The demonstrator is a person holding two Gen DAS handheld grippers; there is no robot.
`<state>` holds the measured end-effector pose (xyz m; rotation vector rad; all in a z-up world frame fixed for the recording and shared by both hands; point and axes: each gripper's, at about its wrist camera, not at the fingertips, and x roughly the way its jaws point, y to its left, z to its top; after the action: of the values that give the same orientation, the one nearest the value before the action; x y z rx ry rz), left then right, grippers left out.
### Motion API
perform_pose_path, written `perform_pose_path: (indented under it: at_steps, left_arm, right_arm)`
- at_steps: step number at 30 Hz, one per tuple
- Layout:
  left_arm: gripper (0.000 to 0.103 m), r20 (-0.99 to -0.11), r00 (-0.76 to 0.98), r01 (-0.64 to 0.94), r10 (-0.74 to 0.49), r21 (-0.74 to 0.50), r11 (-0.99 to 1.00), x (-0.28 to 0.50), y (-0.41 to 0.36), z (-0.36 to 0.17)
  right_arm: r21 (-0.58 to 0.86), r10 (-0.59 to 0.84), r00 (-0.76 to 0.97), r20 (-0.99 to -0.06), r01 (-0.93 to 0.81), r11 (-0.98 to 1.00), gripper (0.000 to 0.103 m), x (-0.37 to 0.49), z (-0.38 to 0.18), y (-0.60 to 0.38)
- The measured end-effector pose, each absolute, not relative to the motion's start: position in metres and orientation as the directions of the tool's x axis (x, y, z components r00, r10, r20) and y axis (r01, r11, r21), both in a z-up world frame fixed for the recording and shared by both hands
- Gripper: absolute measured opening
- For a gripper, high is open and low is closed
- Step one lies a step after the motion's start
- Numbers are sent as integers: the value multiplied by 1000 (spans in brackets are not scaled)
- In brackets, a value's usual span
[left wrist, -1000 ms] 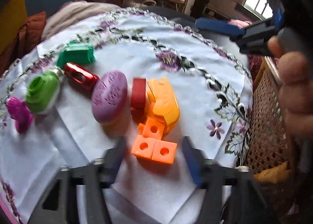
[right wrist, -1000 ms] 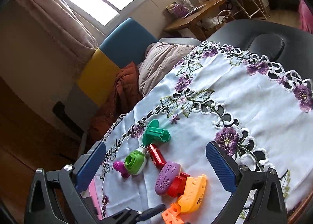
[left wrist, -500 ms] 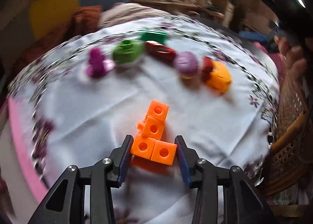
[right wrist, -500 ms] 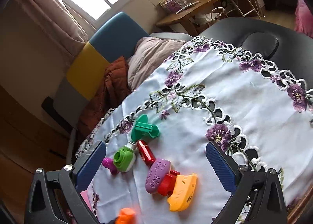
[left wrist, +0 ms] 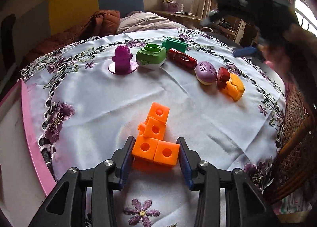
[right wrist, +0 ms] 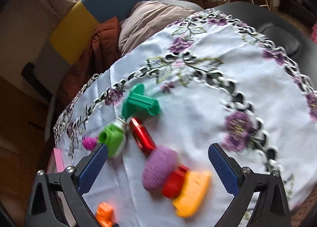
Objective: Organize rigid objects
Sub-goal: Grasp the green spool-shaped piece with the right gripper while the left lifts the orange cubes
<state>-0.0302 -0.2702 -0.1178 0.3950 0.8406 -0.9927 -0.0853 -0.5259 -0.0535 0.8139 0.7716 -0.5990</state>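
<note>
My left gripper (left wrist: 155, 154) is shut on an orange block cluster (left wrist: 156, 137), holding it above the white tablecloth (left wrist: 99, 104). Behind it a row of toys lies on the cloth: a purple stamp (left wrist: 122, 60), a green-and-white pot (left wrist: 151, 56), a green piece (left wrist: 174, 44), a red cylinder (left wrist: 182, 58), a purple egg (left wrist: 205, 72), a red piece (left wrist: 223, 77) and an orange-yellow piece (left wrist: 234, 86). My right gripper (right wrist: 157, 167) is open and empty, hovering over the purple egg (right wrist: 159, 167) and red piece (right wrist: 174, 182). The orange cluster (right wrist: 105, 214) shows at that view's bottom.
A wicker chair (left wrist: 295, 137) stands at the table's right edge. A pink table rim (left wrist: 31, 127) runs along the left. A yellow-and-blue chair back (left wrist: 95, 3) and rumpled bedding (left wrist: 146, 21) lie beyond the far edge.
My left gripper closed on the orange cluster and carried it away from the toy row toward the near side. My right gripper dropped down closer over the egg and red piece.
</note>
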Motion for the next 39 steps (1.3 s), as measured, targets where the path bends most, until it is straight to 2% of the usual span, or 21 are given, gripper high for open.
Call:
perform_pose_path:
  at_steps: [4, 13, 14, 15, 17, 18, 29, 36, 39]
  left_arm:
    - [42, -767, 269, 851, -582, -93, 517, -29, -269, -119]
    - [42, -759, 251, 848, -600, -126, 515, -26, -266, -119]
    - [42, -758, 250, 848, -602, -129, 514, -26, -266, -119]
    - [42, -758, 249, 849, -603, -129, 513, -26, -265, -119]
    - [42, -757, 246, 849, -606, -133, 512, -26, -265, -119]
    - [42, -756, 246, 848, -607, -136, 512, -26, -265, -119]
    - [42, -755, 261, 842, -602, -127, 524, -27, -265, -119]
    - [42, -767, 278, 838, -579, -101, 536, -30, -265, -115]
    - [42, -772, 293, 829, -565, -89, 551, -32, -261, -111]
  right_arm:
    - [450, -169, 591, -789, 743, 496, 103, -48, -56, -536]
    - [345, -221, 478, -850, 822, 452, 101, 22, -88, -554]
    - [327, -220, 464, -858, 824, 462, 94, 27, -92, -555]
    - [290, -227, 433, -872, 832, 474, 67, 32, -95, -555]
    - [245, -254, 404, -879, 839, 486, 66, 34, -95, -556]
    - [245, -245, 410, -878, 826, 507, 61, 35, -93, -556]
    - [189, -331, 505, -797, 729, 658, 61, -19, -41, -544]
    - [268, -179, 632, -754, 545, 794, 61, -28, -33, -499]
    - [236, -130, 634, -762, 460, 856, 61, -20, -38, -469]
